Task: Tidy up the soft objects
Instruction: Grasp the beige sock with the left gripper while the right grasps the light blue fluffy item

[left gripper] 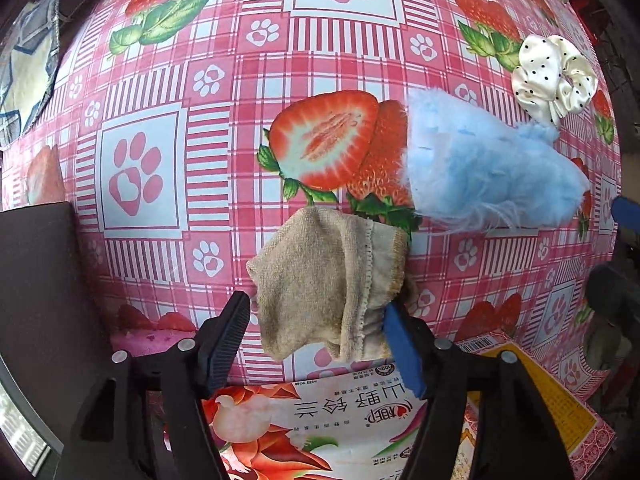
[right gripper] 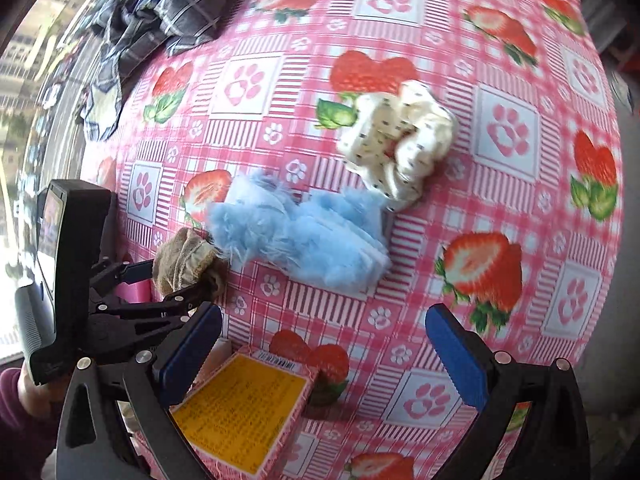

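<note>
Presently the left gripper (left gripper: pixel 320 320) grasps the beige sock (left gripper: pixel 328 280); the right gripper (right gripper: pixel 324 344), released, faces the blue fluffy sock (right gripper: pixel 296 232) lying crosswise just ahead.

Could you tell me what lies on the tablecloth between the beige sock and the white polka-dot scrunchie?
The fluffy blue cloth lies between the beige sock and the scrunchie; both wrist views show it.
</note>
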A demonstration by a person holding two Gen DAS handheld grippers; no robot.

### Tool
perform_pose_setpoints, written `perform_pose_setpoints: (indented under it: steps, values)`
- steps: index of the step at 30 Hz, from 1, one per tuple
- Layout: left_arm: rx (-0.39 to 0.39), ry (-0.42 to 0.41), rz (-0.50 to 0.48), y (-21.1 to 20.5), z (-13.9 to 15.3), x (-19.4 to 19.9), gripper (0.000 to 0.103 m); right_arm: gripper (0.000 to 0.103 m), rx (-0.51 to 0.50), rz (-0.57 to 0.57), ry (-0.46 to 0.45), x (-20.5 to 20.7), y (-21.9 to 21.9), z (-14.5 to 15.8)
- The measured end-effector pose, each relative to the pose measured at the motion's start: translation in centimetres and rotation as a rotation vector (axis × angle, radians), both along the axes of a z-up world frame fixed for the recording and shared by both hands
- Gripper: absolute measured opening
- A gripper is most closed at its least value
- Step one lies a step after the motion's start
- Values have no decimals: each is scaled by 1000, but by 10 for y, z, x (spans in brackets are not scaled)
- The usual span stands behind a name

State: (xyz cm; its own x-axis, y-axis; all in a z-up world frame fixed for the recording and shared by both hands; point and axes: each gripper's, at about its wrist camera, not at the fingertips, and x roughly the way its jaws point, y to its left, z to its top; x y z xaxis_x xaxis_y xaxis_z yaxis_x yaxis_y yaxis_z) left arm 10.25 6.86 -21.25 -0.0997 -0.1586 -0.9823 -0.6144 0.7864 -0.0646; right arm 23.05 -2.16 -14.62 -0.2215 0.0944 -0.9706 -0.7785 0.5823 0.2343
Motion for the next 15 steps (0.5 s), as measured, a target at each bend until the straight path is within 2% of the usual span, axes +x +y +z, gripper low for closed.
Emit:
perform_pose_setpoints:
  steps: [5, 15]
  values:
    - [-4, -16, 27, 11, -4, -25, 77, 103, -25, 157, -77, -16, 27, -23]
    - [31, -26, 17, 9, -8, -25, 84, 102, -53, 230, -84, -22, 49, -69]
